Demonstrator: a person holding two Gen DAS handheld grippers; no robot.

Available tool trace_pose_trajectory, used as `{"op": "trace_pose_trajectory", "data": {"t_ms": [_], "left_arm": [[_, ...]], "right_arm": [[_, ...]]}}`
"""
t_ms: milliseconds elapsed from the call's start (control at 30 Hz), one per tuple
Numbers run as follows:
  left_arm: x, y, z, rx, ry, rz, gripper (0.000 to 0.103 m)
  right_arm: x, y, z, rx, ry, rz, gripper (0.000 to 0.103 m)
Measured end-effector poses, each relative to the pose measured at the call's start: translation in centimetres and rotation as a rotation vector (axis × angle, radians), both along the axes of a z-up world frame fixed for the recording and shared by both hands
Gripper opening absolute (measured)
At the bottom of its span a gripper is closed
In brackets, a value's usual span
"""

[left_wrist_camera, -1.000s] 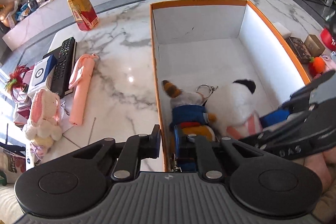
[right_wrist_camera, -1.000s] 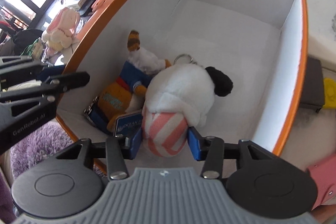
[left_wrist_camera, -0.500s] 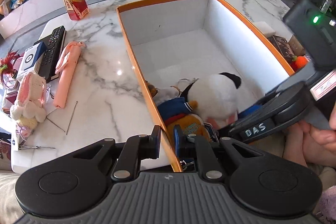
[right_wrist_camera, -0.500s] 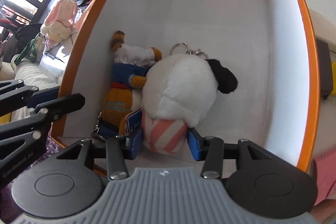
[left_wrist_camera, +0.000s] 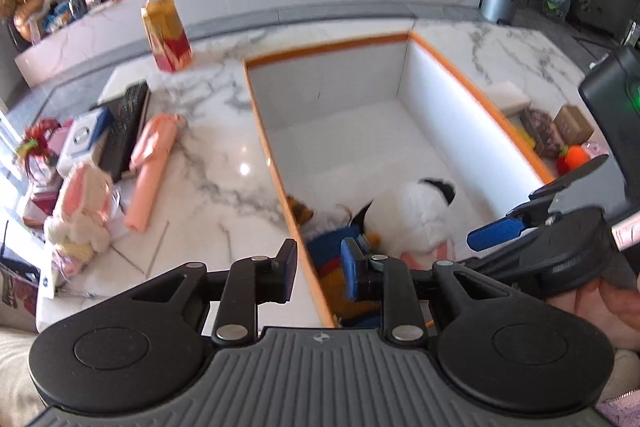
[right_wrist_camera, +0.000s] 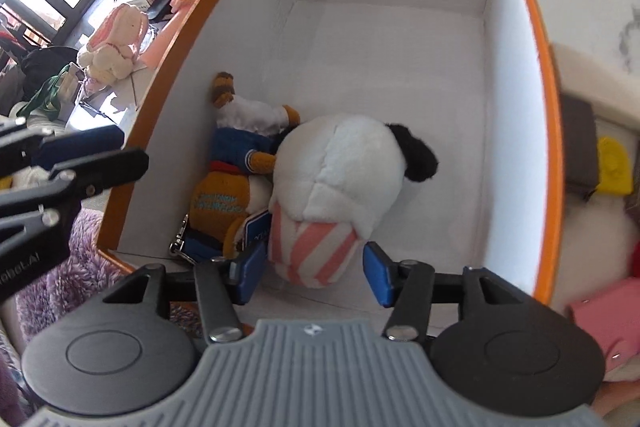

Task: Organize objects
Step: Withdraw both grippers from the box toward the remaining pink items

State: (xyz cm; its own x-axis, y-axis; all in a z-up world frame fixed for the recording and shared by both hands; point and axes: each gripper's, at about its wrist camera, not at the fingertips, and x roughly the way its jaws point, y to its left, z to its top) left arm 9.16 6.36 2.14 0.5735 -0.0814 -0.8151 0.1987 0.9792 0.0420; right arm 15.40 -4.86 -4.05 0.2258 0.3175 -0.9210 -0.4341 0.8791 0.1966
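At the surface's left edge, well clear of the box, a pink-and-cream bunny plush (left_wrist_camera: 82,211) lies beside a rolled pink umbrella (left_wrist_camera: 150,167) and a black remote (left_wrist_camera: 124,129); these look like the next things to be gathered.

The left claw (left_wrist_camera: 318,269) has just been opening and now stands a little apart, empty, straddling the orange rim of the box (left_wrist_camera: 272,147) near its near-left corner. Nothing is between its pads but that rim. To do the release well, it should lift clear of the rim before swinging left, so it does not catch the wall and drag the box across the marble surface (left_wrist_camera: 208,163).

Inside the box, against the left wall at the near end, the brown bear in blue clothes (right_wrist_camera: 236,171) lies flat, its keyring clip at the near-left corner. Touching its right side is the white plush with the black ear (right_wrist_camera: 340,171), its pink-striped end pointing at the near wall.

The right claw (right_wrist_camera: 316,273) has also just been opening: it is about half open, the striped end between the pads, the left pad just beside it and the right pad plainly apart, so the toy looks released and resting on the box floor. It should open a touch more and rise straight up, so the fur does not snag and tip the plush onto the bear. The far half of the box is free for the rest.
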Motion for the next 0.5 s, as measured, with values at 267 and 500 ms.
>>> {"op": "trace_pose_trajectory", "data": {"t_ms": [267,500], "left_arm": [[-1.7,-4.6,2.8,-0.103,-0.069,-0.129,0.029],[-2.5,-10.2,3.3,-0.162,-0.079,-0.245,0.028]], "right_arm": [[-3.6,-3.5,5.1,-0.020,-0.253,-0.006,0.054],[-4.5,-8.2,6.6,-0.112,-0.341,-0.039,0.041]]}}
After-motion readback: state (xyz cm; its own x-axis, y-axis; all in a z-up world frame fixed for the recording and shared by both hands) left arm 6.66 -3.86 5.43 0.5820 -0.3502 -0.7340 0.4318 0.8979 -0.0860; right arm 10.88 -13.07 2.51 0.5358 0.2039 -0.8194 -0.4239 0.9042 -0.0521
